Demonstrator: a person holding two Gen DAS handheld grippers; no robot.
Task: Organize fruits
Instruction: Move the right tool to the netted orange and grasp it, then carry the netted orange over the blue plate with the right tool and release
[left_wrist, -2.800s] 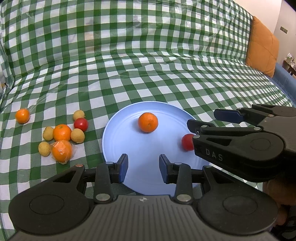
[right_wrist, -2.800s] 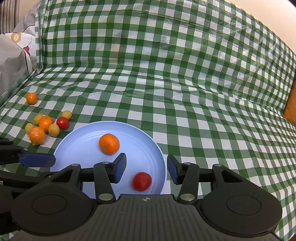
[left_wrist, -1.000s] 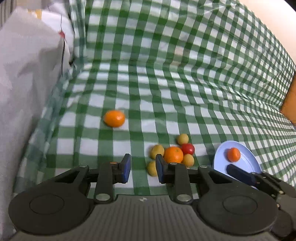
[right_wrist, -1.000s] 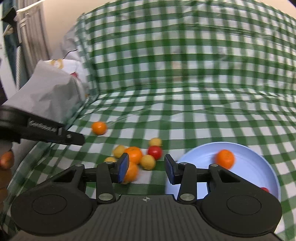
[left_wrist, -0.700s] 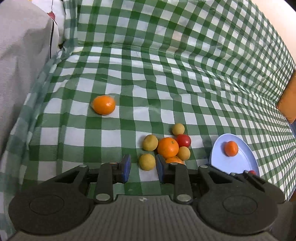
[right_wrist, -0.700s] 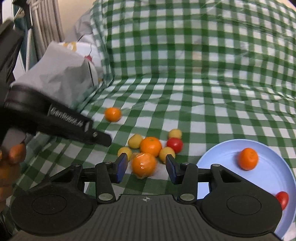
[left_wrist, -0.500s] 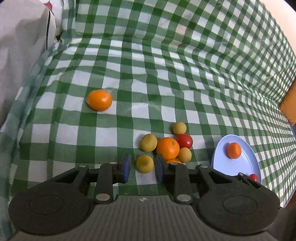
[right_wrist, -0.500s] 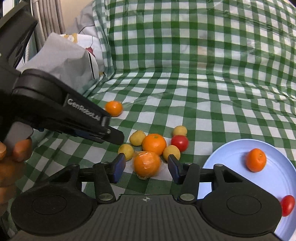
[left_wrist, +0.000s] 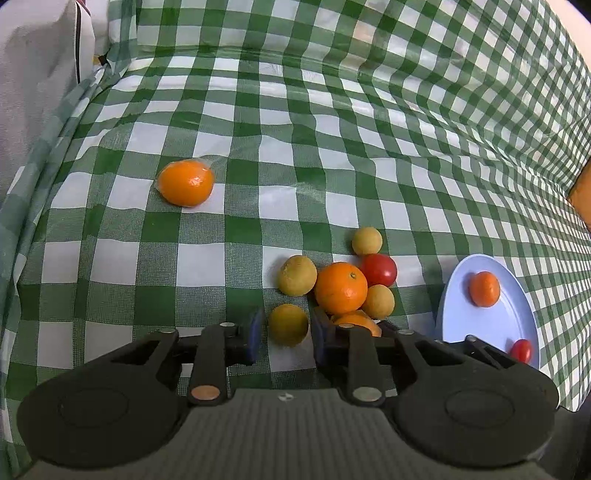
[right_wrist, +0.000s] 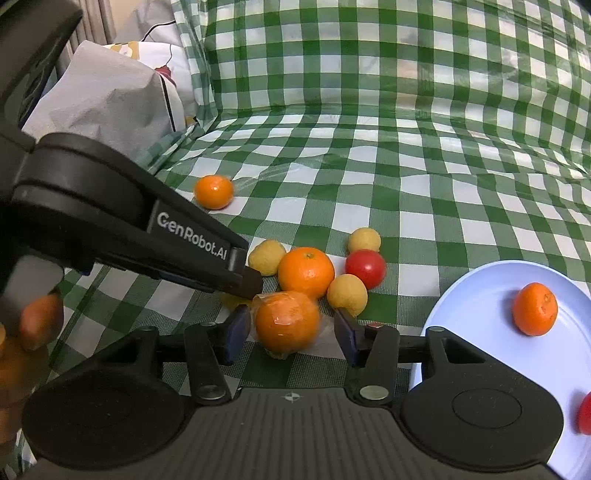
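Checked cloth (left_wrist: 295, 155): left gripper (left_wrist: 286, 328) closing around yellow fruit (left_wrist: 288, 324); right gripper (right_wrist: 291, 332) closing around wrapped orange (right_wrist: 286, 319).

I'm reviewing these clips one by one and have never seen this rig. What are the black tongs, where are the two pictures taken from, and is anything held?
There is no robot here: a person holds a hand-held gripper in each hand, each with a fisheye camera looking along its two fingers.

Left camera view: the left gripper is closing around a small yellow fruit, with gaps on both sides.

Right camera view: the right gripper is closing around a wrapped orange, not yet clamped. The black arm entering from the left is the left gripper.

On the green checked cloth lie more yellow fruits, oranges and a tomato. A blue plate holds an orange and a tomato.
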